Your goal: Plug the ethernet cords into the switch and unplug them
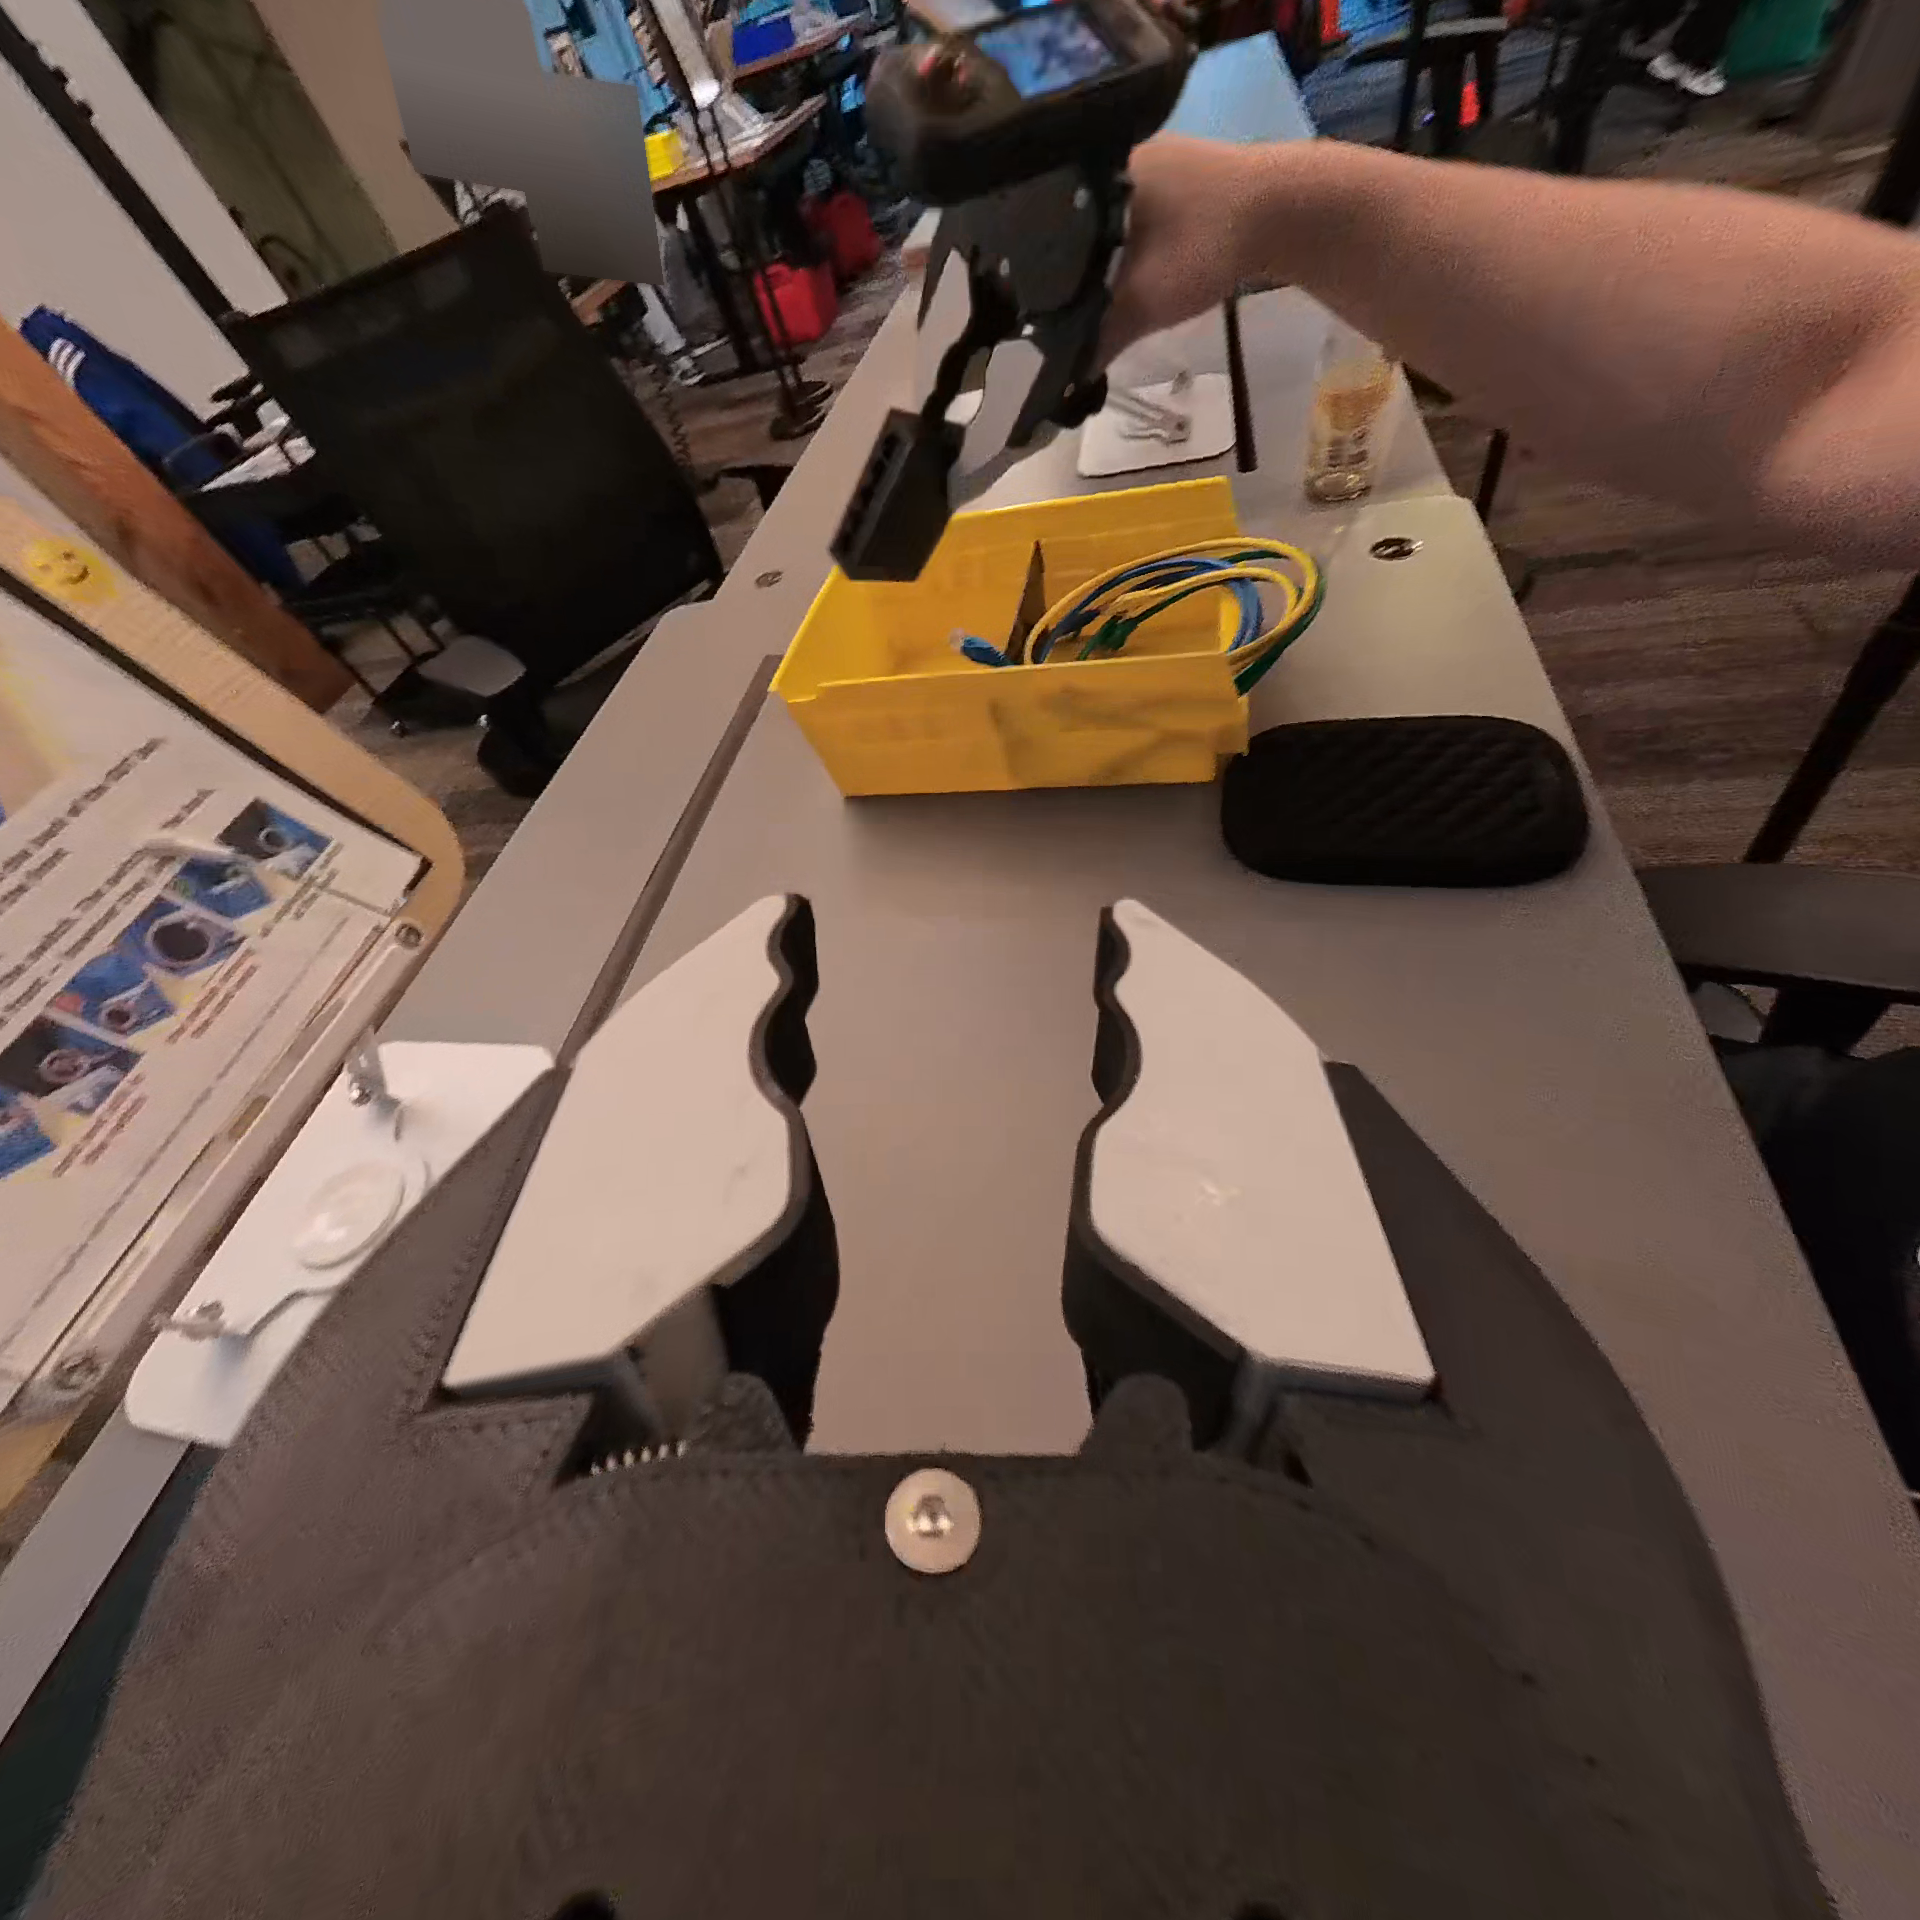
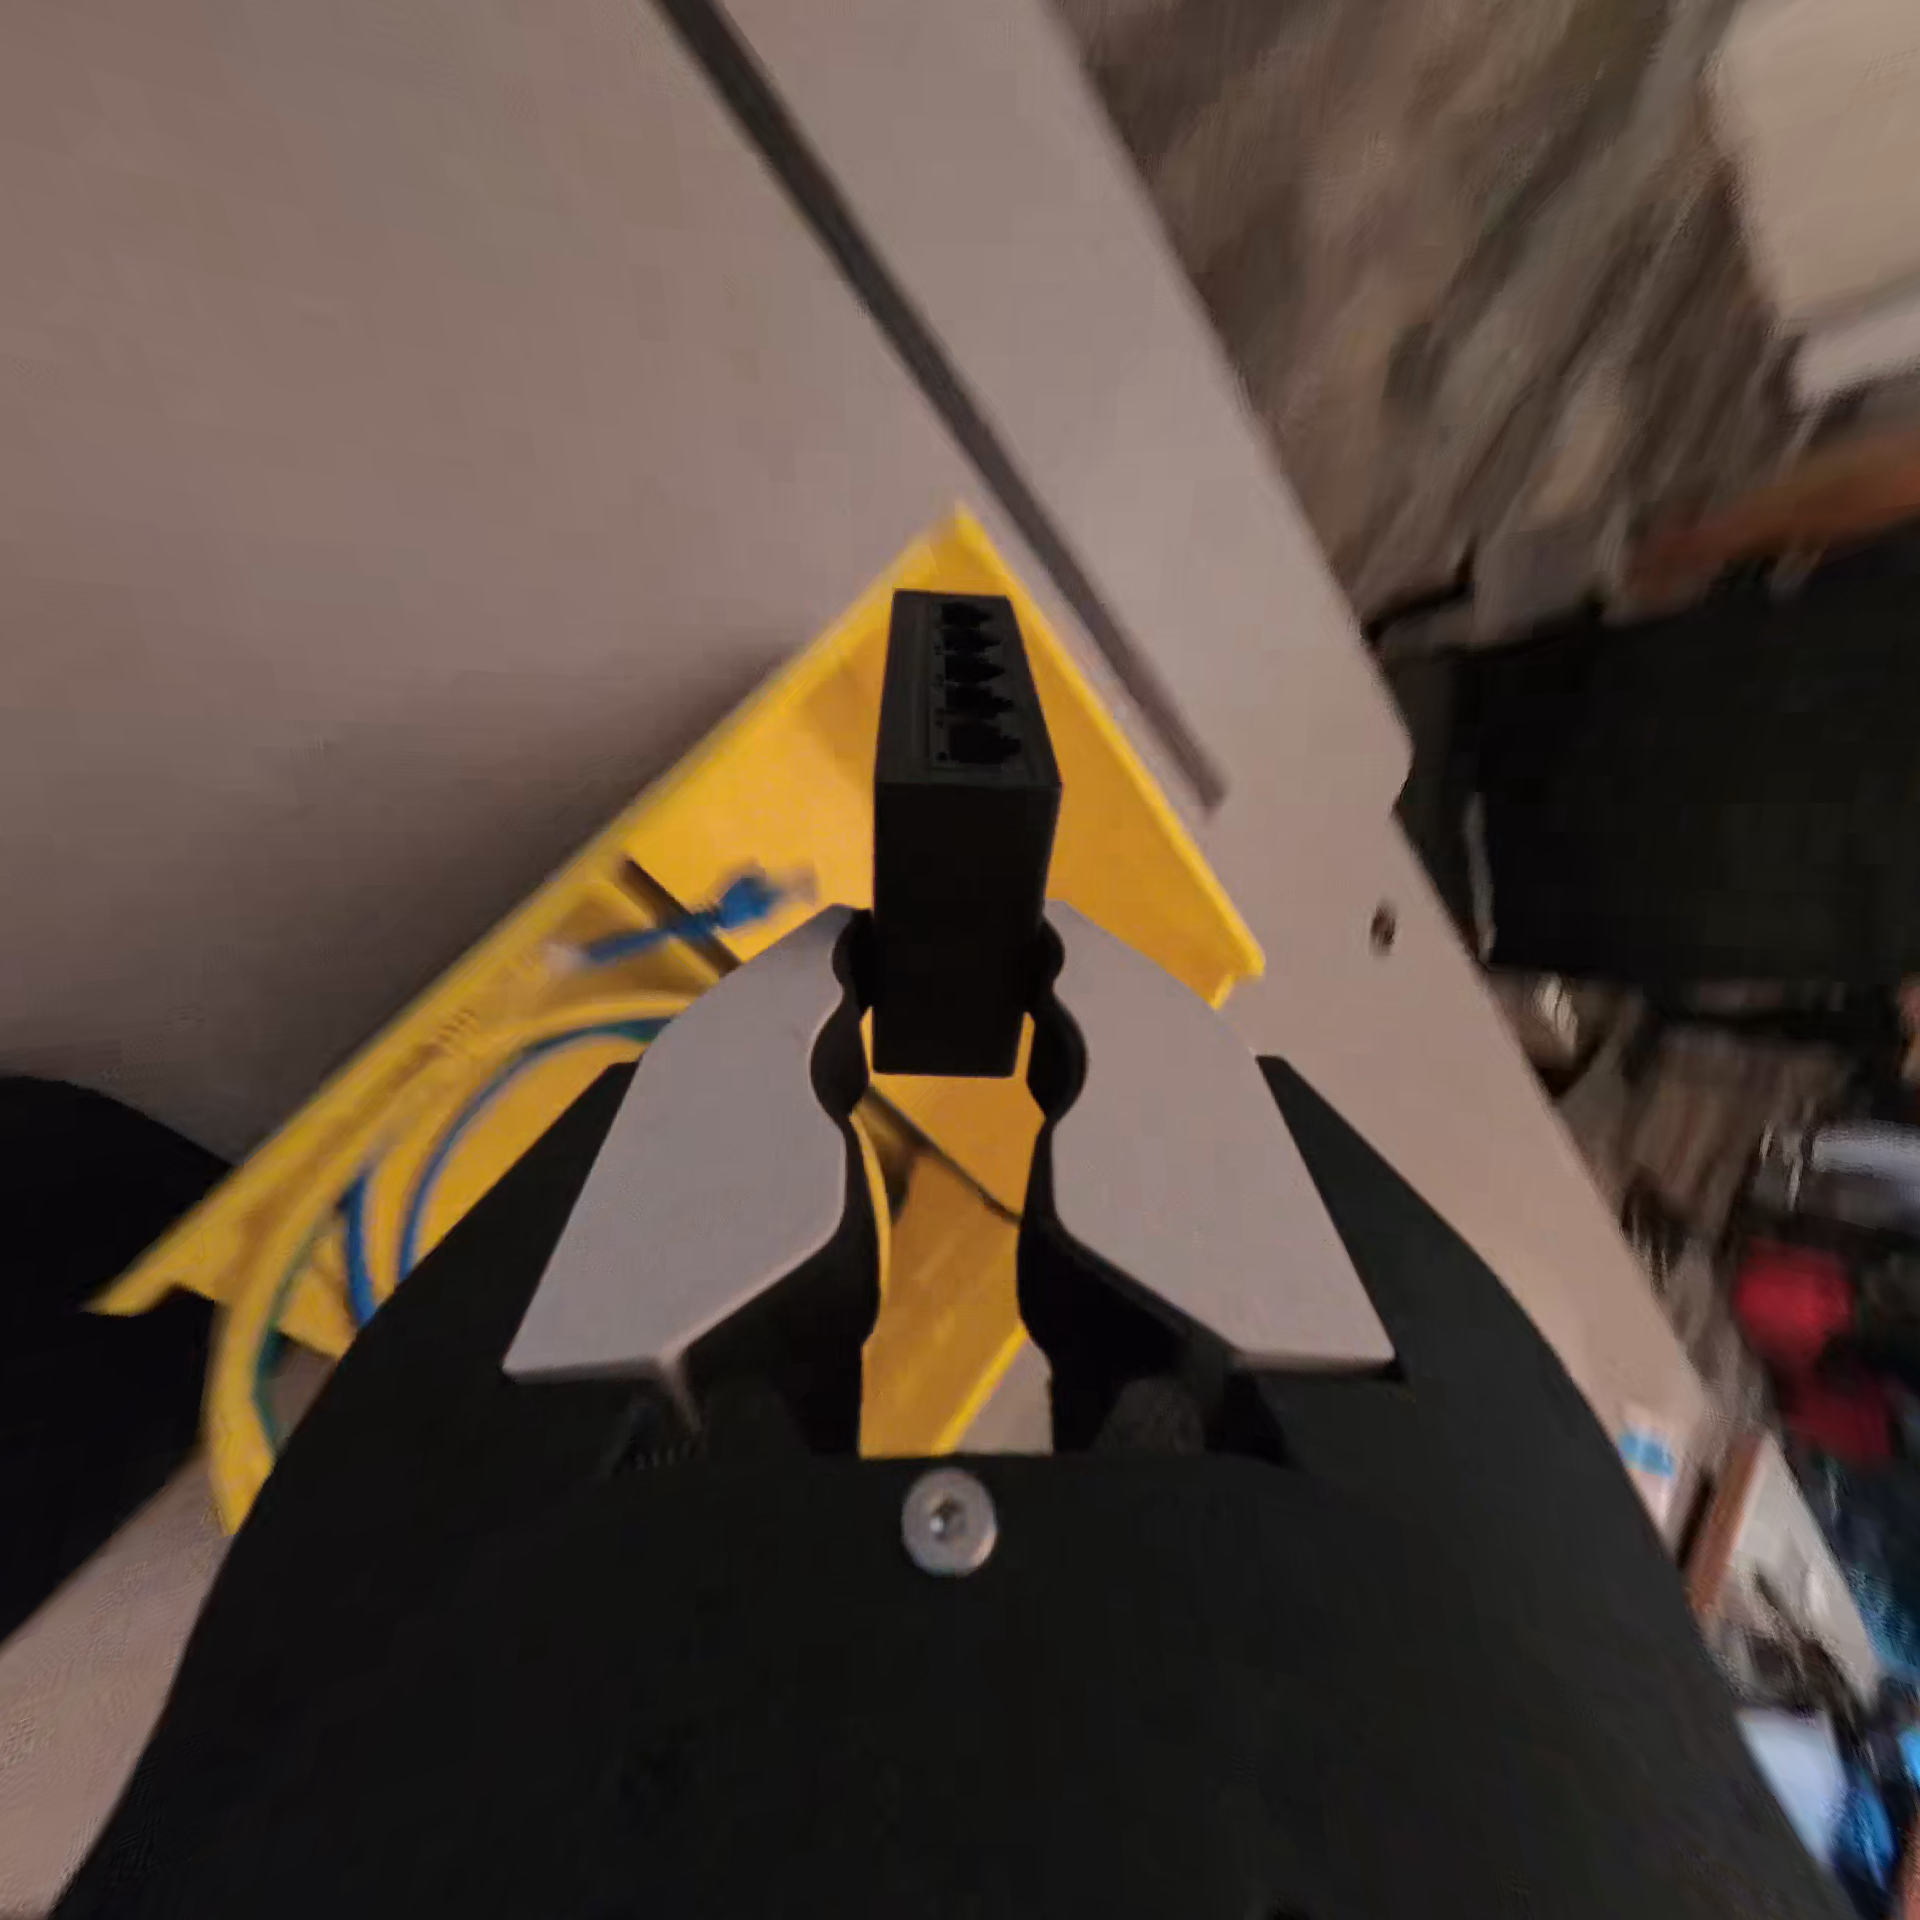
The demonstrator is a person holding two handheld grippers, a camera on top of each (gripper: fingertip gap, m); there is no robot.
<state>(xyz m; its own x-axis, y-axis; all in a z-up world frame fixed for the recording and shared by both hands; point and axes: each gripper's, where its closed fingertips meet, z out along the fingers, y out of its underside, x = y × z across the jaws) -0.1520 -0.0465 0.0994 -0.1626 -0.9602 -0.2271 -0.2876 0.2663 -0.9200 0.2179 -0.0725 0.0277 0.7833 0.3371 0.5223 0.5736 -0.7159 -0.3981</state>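
My right gripper (image 2: pixel 951 971) is shut on a black ethernet switch (image 2: pixel 961 821) and holds it in the air above a yellow bin (image 2: pixel 1132 862). The switch's row of ports faces away from the camera. In the left wrist view the same gripper (image 1: pixel 966 436) hangs over the bin (image 1: pixel 997 717) with the switch (image 1: pixel 899 494) tilted, ports toward the left. Blue, yellow and green ethernet cords (image 1: pixel 1174 603) lie coiled in the bin; they also show in the right wrist view (image 2: pixel 665 935). My left gripper (image 1: pixel 951 997) is open and empty above the grey table (image 1: pixel 935 831).
A black textured pad (image 1: pixel 1403 800) lies right of the bin. A glass jar (image 1: pixel 1351 421) and a white plate (image 1: pixel 1153 431) stand behind it. A framed poster on a stand (image 1: pixel 187 987) is at the left edge. A black chair (image 1: pixel 468 436) stands beyond the table. There is about 40 cm between the tips of the two grippers.
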